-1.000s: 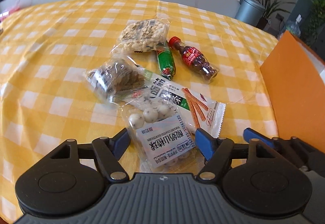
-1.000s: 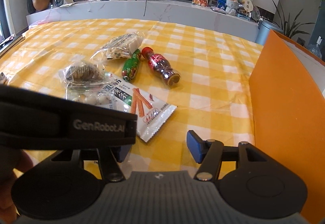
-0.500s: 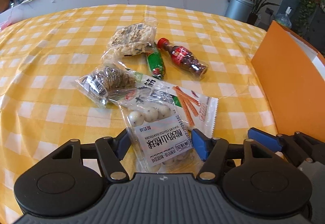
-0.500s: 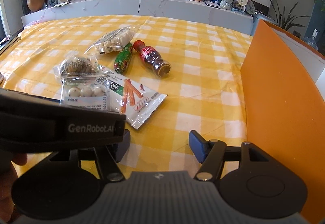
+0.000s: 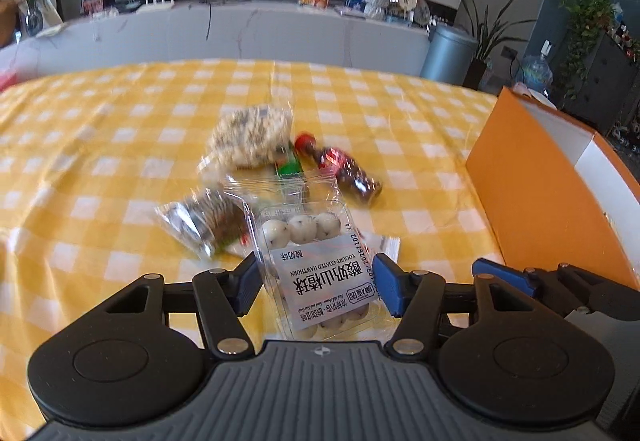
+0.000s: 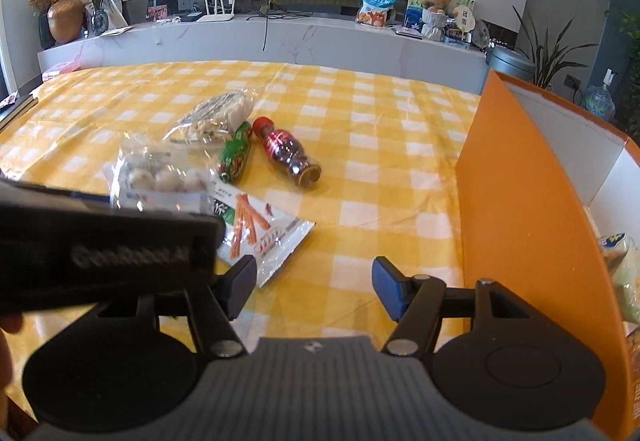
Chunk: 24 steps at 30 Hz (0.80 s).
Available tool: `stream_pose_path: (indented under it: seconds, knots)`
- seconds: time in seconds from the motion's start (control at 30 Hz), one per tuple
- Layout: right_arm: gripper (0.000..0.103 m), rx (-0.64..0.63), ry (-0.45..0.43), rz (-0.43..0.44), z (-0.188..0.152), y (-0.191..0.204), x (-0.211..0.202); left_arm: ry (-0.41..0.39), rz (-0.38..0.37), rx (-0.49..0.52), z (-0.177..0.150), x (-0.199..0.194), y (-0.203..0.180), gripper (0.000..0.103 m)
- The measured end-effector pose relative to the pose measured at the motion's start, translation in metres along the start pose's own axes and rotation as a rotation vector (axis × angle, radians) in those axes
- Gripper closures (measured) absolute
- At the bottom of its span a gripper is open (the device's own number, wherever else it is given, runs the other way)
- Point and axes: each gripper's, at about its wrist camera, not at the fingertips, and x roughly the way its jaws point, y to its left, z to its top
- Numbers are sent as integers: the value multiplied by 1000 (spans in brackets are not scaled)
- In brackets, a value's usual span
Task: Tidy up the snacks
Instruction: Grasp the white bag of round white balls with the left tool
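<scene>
My left gripper (image 5: 316, 283) is closing, and its blue pads press the sides of a clear pack of yogurt hawthorn balls (image 5: 316, 265). The pack hangs lifted above the checked tablecloth. In the right wrist view the same pack (image 6: 160, 177) sticks out past the left gripper's black body (image 6: 108, 257). My right gripper (image 6: 314, 285) stands open over bare cloth with nothing between its fingers. Several snacks lie in a loose pile: a stick-snack packet (image 6: 264, 233), a green tube (image 6: 236, 153), a cola-bottle candy (image 6: 290, 155), a nut bag (image 6: 216, 113) and a dark cookie bag (image 5: 204, 221).
An open orange box (image 6: 520, 181) stands at the table's right side, with a snack bag (image 6: 620, 261) inside it. The yellow checked tablecloth (image 6: 380, 161) has bare room between the pile and the box. A white counter with plants runs behind the table.
The left gripper's jaws have narrowed onto the hawthorn ball pack and raised it off the stick-snack packet. The right gripper has hardly moved.
</scene>
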Motion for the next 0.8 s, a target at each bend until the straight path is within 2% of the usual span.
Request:
stream_pose_path:
  seconds: [0.2,0.43,0.8]
  knots:
    - [40,-8,-24,17,9,3,2,-19,22,42,14,0,12,35]
    - [40,-38,-63,75,24,18,7,-35,71,53,35,2,48,35]
    - [40,-102,-68,188,45,58,32,22,135,-38,35,20,105,35]
